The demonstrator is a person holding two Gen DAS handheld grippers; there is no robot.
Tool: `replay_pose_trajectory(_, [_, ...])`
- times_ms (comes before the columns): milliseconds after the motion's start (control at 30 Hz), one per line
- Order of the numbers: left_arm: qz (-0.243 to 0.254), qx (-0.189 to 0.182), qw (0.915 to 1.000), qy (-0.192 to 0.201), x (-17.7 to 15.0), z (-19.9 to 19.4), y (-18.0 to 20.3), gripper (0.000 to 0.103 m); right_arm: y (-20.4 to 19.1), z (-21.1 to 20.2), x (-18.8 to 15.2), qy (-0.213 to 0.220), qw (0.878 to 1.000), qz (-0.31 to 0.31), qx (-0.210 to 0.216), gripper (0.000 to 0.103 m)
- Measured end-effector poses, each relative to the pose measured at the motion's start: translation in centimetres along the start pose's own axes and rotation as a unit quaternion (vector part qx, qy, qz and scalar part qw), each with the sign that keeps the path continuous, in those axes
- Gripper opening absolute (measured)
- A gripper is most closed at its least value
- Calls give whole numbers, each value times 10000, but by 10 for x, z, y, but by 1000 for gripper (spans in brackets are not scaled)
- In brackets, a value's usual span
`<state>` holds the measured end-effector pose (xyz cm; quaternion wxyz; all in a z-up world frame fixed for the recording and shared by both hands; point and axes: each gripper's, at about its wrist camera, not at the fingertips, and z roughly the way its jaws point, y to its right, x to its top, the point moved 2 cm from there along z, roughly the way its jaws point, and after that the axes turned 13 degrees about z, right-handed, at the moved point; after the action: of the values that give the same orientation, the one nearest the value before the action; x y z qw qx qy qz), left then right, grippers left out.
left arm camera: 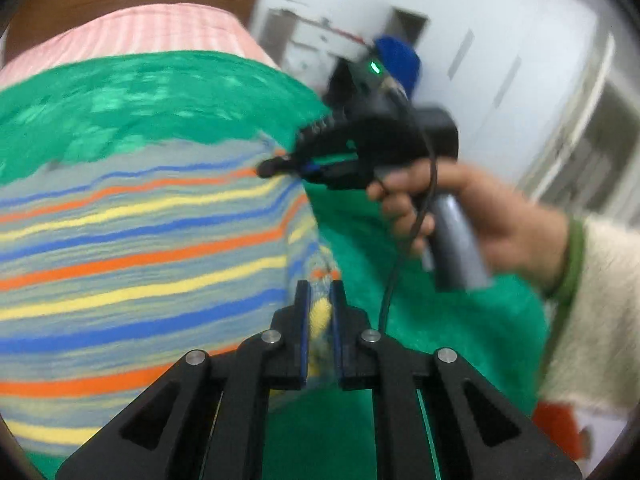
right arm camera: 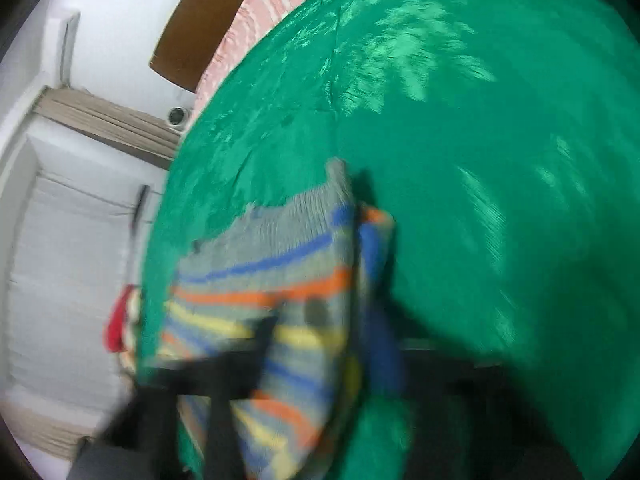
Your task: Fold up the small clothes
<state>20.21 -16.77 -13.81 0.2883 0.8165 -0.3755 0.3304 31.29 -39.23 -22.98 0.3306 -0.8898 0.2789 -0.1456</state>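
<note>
Left tongs and right tongs both pinched on striped knit garment over green blanket.

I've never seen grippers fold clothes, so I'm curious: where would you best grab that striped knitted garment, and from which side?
By its side edge, at two points, coming in from the open green blanket beside it. The striped garment lies flat, so only its thin border gives the jaws something to pinch. The left gripper is already shut on that edge, and the right gripper appears to pinch the far corner.
</note>
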Motion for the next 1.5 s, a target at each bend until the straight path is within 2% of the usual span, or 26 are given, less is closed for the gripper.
replay_pose_trajectory(33, [-223,12,9997,127,-2,-18,-15,8,-15,3,-1,106,9998,-141,-30,11])
replay_pose_trajectory(100, [-677,77,9969,393,-10,-55,-46,8,-55,3,-9,158,9984,-433,312,10])
replay_pose_trajectory(233, [-1500,399,9849,768,-43,-120,-106,8,-149,21,-37,12,9904,-1224,637,10])
replay_pose_trajectory(367, [-2030,756,9720,906,-80,-160,-144,8,-225,73,-66,-307,9833,-1627,759,10])
replay_pose_trajectory(500, [-2252,1124,9637,888,-105,-180,-166,8,-262,132,-93,-558,9824,-1670,630,10])
replay_pose_trajectory(567, [-2314,1497,9588,684,-115,-182,-171,13,-270,153,-105,-606,9809,-1731,643,16])
replay_pose_trajectory(600, [-2403,1654,9548,572,-121,-184,-175,18,-271,159,-110,-665,9797,-1737,745,27])
replay_pose_trajectory(633, [-2510,1721,9513,497,-125,-186,-180,38,-273,168,-114,-790,9784,-1699,872,54])
replay_pose_trajectory(667, [-2633,1715,9483,445,-129,-189,-183,64,-272,171,-118,-841,9788,-1608,950,63])
replay_pose_trajectory(700, [-2733,1712,9455,453,-133,-194,-186,71,-269,167,-118,-798,9797,-1526,1031,64])
replay_pose_trajectory(767, [-2696,1695,9456,661,-135,-207,-185,74,-263,148,-119,-614,9802,-1524,1106,64])
replay_pose_trajectory(800, [-2633,1663,9476,711,-132,-209,-183,75,-259,135,-117,-475,9805,-1637,980,64])
replay_pose_trajectory(867, [-2510,1611,9519,703,-123,-203,-180,83,-256,105,-126,-177,9736,-2205,570,64])
replay_pose_trajectory(933, [-2352,1669,9562,510,-115,-189,-177,87,-250,76,-146,-64,9564,-2903,307,64])
replay_pose_trajectory(1000, [-2235,1924,9552,244,-109,-169,-183,87,-238,50,-180,-6,9325,-3607,198,64])
replay_pose_trajectory(1033, [-2199,2233,9496,13,-108,-154,-192,86,-230,45,-193,-19,9260,-3770,205,64])
replay_pose_trajectory(1067, [-2191,2492,9432,-189,-111,-146,-199,81,-218,43,-208,-118,9217,-3869,244,64])
replay_pose_trajectory(1100, [-2214,2708,9360,-394,-116,-141,-205,79,-205,46,-218,-269,9220,-3855,252,65])
replay_pose_trajectory(1133, [-2258,2672,9360,-395,-121,-141,-207,79,-192,56,-227,-450,9240,-3794,134,65])
replay_pose_trajectory(1167, [-2287,2631,9366,-362,-124,-147,-204,79,-176,71,-233,-594,9262,-3719,-181,65])
replay_pose_trajectory(1200, [-2295,2633,9362,-389,-123,-154,-200,79,-167,78,-237,-583,9267,-3694,-365,65])
replay_pose_trajectory(1267, [-2215,2591,9395,-341,-119,-168,-192,80,-169,72,-246,-274,9221,-3841,-380,65])
replay_pose_trajectory(1300, [-2145,2524,9432,-257,-117,-175,-188,81,-174,67,-248,-283,9218,-3851,-340,65])
replay_pose_trajectory(1367, [-1940,2524,9478,-161,-114,-187,-175,95,-184,45,-250,-51,9238,-3828,-110,65])
replay_pose_trajectory(1433, [-1736,2691,9472,-137,-117,-192,-170,100,-191,26,-253,323,9173,-3966,-127,67])
replay_pose_trajectory(1500, [-1682,2808,9444,-308,-125,-184,-177,101,-187,24,-253,411,9157,-3989,-257,73])
